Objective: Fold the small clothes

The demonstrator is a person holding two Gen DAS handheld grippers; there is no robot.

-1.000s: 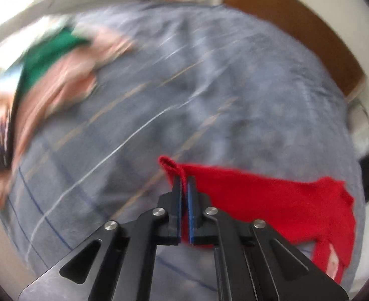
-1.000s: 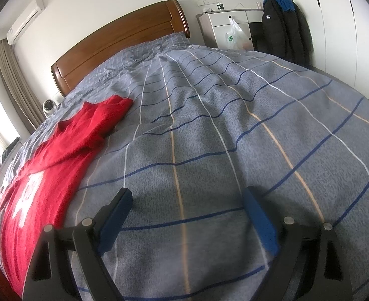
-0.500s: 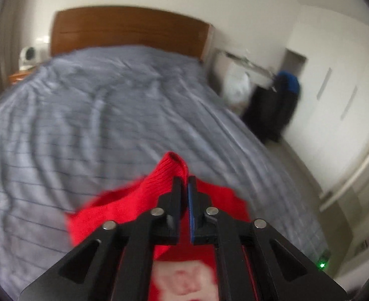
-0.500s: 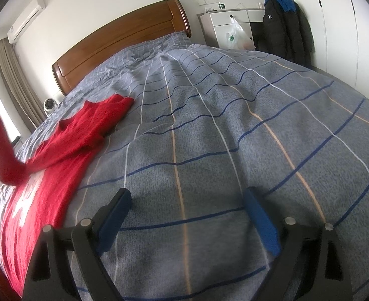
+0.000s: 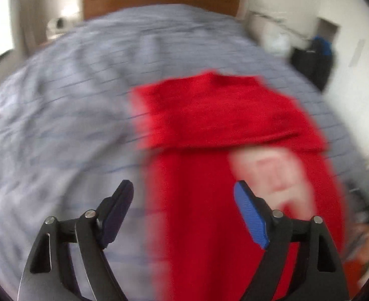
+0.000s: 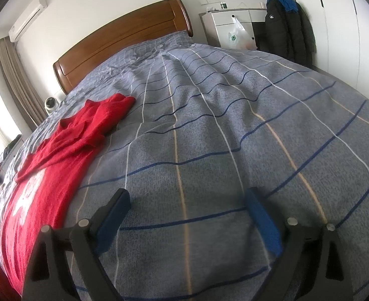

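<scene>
While left wrist view was blurred, left gripper (image 5: 184,193) showed jaws spread wide, holding nothing, poised above red knitted sweater with pale chest print (image 5: 234,135). Sweater lay flat on grey checked bed cover (image 6: 222,130), near its left edge, one sleeve folded across chest, likely so body could fold next. Right gripper (image 6: 187,208) also gaped wide, empty, low over bare cover, well apart from sweater (image 6: 66,150), probably waiting its turn.

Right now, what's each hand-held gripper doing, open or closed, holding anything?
Left hand-held gripper: open, holding nothing, above the red sweater.
Right hand-held gripper: open, holding nothing, over the bedspread.
</scene>
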